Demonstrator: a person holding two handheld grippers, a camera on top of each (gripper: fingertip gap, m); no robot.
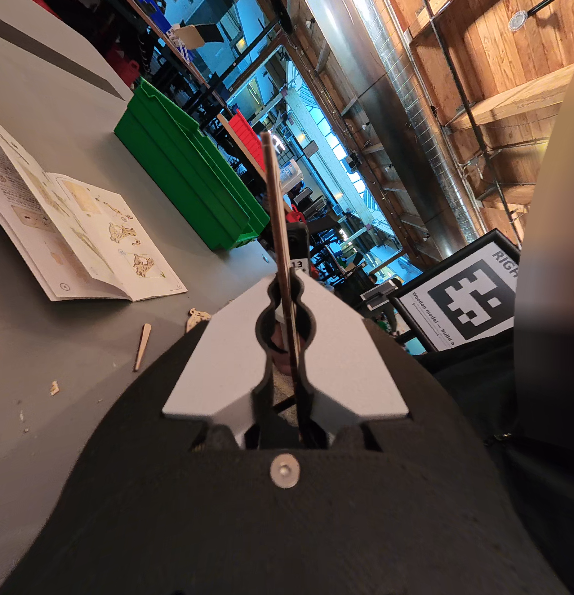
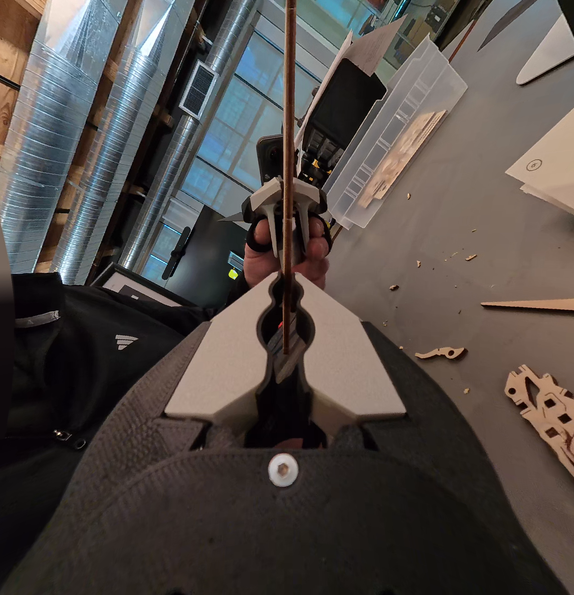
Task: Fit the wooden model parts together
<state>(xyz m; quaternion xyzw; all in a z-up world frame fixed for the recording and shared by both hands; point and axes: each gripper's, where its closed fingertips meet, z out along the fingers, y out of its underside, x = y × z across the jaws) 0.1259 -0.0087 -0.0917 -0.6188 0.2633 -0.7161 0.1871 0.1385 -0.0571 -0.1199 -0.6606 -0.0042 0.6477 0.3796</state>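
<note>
A thin wooden sheet [image 1: 274,206], seen edge-on, stands between the fingers of my left gripper [image 1: 285,277], and both pads press on it. In the right wrist view the same sheet [image 2: 290,96] runs up out of my right gripper [image 2: 287,278], which is shut on its near end. The left gripper [image 2: 287,199] shows farther along the sheet, clamped on it, with a hand in its black finger loops. Both grippers hold the sheet in the air above the grey table [image 2: 472,257]. Loose wooden parts lie on the table: a tapered strip [image 2: 533,304], a small hooked piece [image 2: 440,353] and a fretted panel [image 2: 549,415].
An open instruction booklet [image 1: 69,231] and a green bin [image 1: 189,180] lie to the left. A clear bin [image 2: 398,128] holds wooden sheets. A framed marker sign [image 1: 462,296] stands at the right. Wood chips litter the table. A person's dark jacket [image 2: 85,354] is close by. The grippers' ends are close to 6 centimetres from one another.
</note>
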